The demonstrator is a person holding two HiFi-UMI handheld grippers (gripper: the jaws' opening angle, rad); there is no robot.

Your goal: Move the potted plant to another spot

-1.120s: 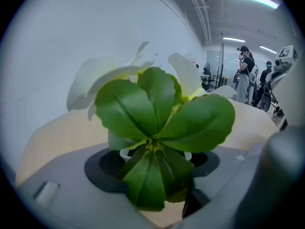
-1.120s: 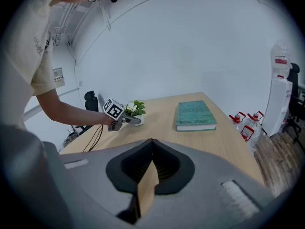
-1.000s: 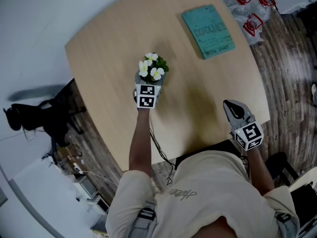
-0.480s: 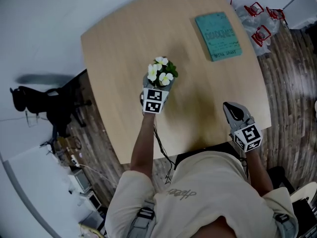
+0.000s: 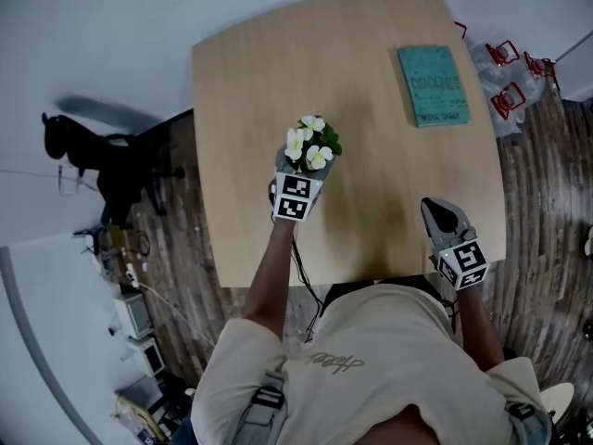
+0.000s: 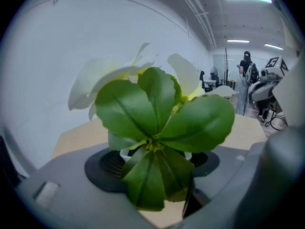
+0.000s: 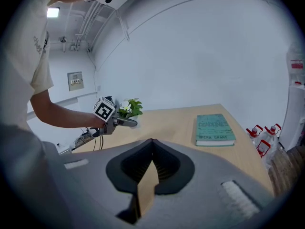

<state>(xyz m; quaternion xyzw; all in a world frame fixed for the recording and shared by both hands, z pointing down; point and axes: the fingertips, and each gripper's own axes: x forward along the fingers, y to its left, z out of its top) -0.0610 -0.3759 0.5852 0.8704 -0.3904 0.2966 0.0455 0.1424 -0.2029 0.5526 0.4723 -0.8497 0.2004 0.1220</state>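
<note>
The potted plant has white flowers, green leaves and a small white pot. My left gripper is shut on the pot and holds it above the left part of the wooden table. In the left gripper view the leaves fill the middle, with the pot's white rim between the grey jaws of the left gripper. My right gripper hovers near the table's front right edge, shut and holding nothing. The right gripper view shows its closed tips and, far off, the plant in the left gripper.
A teal book lies at the table's far right; it also shows in the right gripper view as the book. Red-handled bottles stand on the floor beyond the right edge. A black chair stands to the left. A person stands far back.
My left gripper has risen with the plant and drifted a little away from the book. The right gripper has stayed about where it was, still shut.
</note>
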